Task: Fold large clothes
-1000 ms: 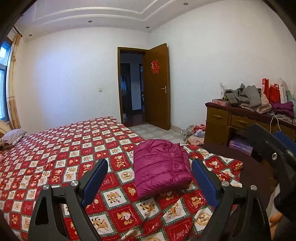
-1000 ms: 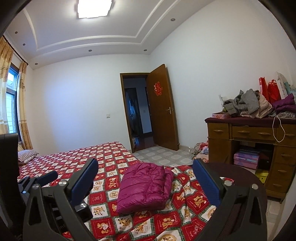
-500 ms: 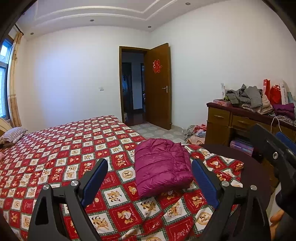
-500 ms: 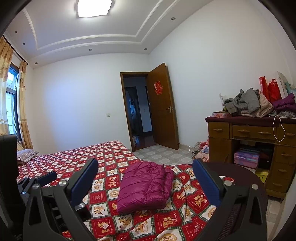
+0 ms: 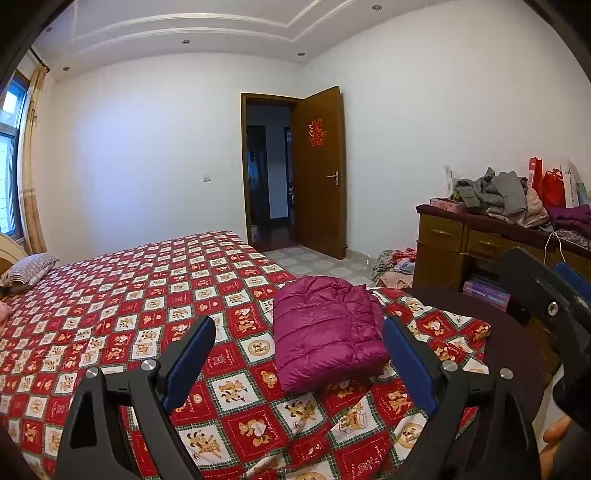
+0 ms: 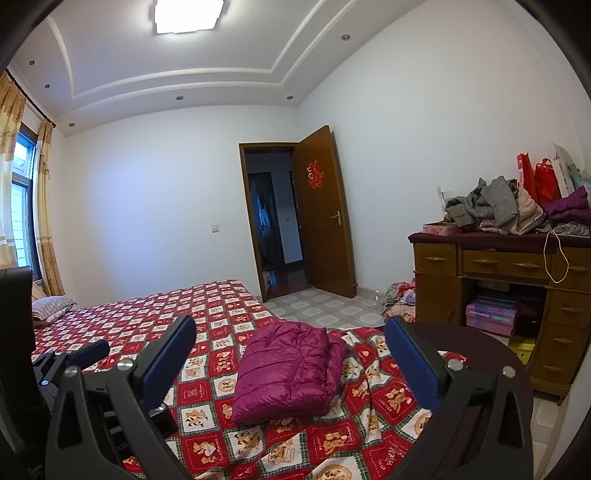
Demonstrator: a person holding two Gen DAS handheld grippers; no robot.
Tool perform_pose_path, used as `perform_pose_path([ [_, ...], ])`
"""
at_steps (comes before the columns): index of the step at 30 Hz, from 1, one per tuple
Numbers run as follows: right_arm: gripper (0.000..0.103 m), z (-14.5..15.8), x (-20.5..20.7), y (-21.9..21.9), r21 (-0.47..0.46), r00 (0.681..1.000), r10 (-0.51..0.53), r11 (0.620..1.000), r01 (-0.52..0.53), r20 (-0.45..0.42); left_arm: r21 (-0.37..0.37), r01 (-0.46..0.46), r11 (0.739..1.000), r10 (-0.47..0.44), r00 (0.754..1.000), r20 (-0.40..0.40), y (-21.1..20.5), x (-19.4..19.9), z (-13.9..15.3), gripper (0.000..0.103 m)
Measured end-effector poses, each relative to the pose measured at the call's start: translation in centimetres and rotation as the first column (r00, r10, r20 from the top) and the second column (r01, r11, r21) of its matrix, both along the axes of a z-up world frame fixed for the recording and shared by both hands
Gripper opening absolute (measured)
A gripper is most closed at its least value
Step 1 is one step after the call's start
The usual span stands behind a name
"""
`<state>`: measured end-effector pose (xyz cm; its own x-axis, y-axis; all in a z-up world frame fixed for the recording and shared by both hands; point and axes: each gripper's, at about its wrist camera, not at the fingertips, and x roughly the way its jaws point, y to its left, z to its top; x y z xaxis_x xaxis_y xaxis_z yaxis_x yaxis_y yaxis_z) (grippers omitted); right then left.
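Left gripper (image 5: 299, 360) spread wide, blue pads (image 5: 188, 360) well apart, nothing held; hovered above near edge of bed (image 5: 122, 317), clear of the cloth. Right gripper (image 6: 290, 365) likewise wide open and empty, pads (image 6: 168, 362) apart, raised over same near edge. Folded magenta puffer jacket (image 5: 327, 334) lay flat on red checked bear-print bedspread (image 5: 236, 417), close to bed's near right corner, seen between the fingers in both wrist views; neither gripper touching it. Same jacket (image 6: 288, 369) in right view a compact bundle, folded edge toward camera. Bedspread somewhat rumpled around jacket and toward the corner. Part of right gripper body visible at right edge of left view, with a bit of a hand (image 5: 554, 439) at lower right. Striped pillow (image 5: 29, 267) at far left end of bed. Wooden dresser (image 6: 491, 262) against right wall, top piled with loose grey and beige clothes (image 6: 491, 206), a purple garment (image 6: 567, 208) at its right end, red bags (image 6: 537, 181) behind. More clothes heaped on floor (image 6: 400, 295) beside dresser. Brown door (image 6: 325, 214) open, red paper cutout on it. Window with yellow curtain (image 6: 48, 206) at left. Ceiling light (image 6: 188, 14) on.
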<state>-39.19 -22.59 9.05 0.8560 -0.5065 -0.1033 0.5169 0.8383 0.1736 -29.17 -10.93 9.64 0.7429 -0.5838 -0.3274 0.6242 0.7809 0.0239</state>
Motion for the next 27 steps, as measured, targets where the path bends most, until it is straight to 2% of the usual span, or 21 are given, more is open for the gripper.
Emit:
perform_pose_path([
  [13,0.103,0.03,-0.27,-0.43,-0.003,1.000,-0.001,1.000,0.001,0.000,0.006,-0.008,1.000,0.008,1.000,0.005,0.02,0.04,0.12,0.092],
  [22,0.103,-0.01,-0.26,-0.59,-0.012,1.000,-0.002,1.000,0.002,0.001,-0.013,-0.043,0.999,0.044,0.995,0.088,0.36,-0.35,0.30,0.092],
  [27,0.103,-0.05,-0.20,-0.55,-0.009,1.000,0.000,1.000,0.000,0.000,-0.025,-0.008,1.000,0.009,0.999,0.038,0.60,0.54,0.24,0.092],
])
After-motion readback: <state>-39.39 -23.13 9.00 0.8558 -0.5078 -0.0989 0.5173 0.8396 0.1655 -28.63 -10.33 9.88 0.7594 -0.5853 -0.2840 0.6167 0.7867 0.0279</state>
